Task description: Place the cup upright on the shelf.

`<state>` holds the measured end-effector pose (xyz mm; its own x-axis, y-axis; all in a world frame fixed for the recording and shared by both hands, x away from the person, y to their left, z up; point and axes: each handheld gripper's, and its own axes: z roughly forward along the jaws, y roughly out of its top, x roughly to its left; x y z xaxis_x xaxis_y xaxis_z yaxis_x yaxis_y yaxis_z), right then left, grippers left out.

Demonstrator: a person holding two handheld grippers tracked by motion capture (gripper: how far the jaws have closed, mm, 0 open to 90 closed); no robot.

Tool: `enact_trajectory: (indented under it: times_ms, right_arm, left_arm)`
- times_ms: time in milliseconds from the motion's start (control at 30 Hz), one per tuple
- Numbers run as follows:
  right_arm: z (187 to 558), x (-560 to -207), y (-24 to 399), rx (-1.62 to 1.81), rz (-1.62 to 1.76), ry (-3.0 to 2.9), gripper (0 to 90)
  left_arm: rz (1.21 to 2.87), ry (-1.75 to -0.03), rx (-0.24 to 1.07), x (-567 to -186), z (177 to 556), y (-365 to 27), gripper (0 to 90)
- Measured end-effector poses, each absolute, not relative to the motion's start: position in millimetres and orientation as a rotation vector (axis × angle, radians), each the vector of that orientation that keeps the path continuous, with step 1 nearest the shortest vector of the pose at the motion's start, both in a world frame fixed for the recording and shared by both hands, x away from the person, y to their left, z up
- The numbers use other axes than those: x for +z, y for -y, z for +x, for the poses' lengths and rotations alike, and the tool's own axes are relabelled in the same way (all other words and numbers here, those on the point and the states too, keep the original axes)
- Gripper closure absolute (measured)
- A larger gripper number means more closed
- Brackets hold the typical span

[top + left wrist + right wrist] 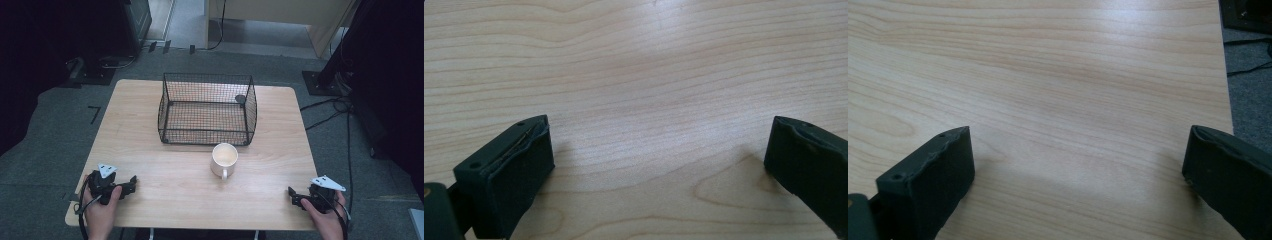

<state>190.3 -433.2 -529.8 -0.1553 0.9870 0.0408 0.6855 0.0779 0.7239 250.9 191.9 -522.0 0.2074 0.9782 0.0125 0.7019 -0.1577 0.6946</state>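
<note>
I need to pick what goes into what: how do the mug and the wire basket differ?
The mug is small, white and solid-walled; the wire basket is large, black and see-through mesh. The mug is round with a handle pointing toward the person; the basket is rectangular with flaring sides. The mug sits nearer the person, the basket behind it. Both stand upright, open-topped, on the table.

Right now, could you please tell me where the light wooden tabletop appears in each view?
High view: the light wooden tabletop spans the middle, bearing the black wire basket and the white ceramic mug.
Left gripper view: it spreads behind the left tongs, which stand open.
Right gripper view: it spreads behind the open right tongs; its edge meets grey carpet at the right.
Shared landmark: the pale wood grain.
</note>
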Motion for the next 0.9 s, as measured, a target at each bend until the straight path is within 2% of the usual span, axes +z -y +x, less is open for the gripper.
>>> enact_trajectory:
  times_ms: [100, 200, 900]
  right_arm:
    - [188, -527, 426, 0.878, 1.648, -1.872, 10.2]
    - [187, -524, 420, 0.893, 1.635, -1.861, 13.7]
    - [185, -497, 347, 1.091, 1.511, -1.94, 14.5]
  left_arm:
    - [1.928, -1.555, 0.642, -522, 251, -192, 0.0]
    - [1.929, -1.554, 0.642, -522, 251, -192, 0.0]
    - [1.929, -1.554, 0.642, -522, 251, -192, 0.0]
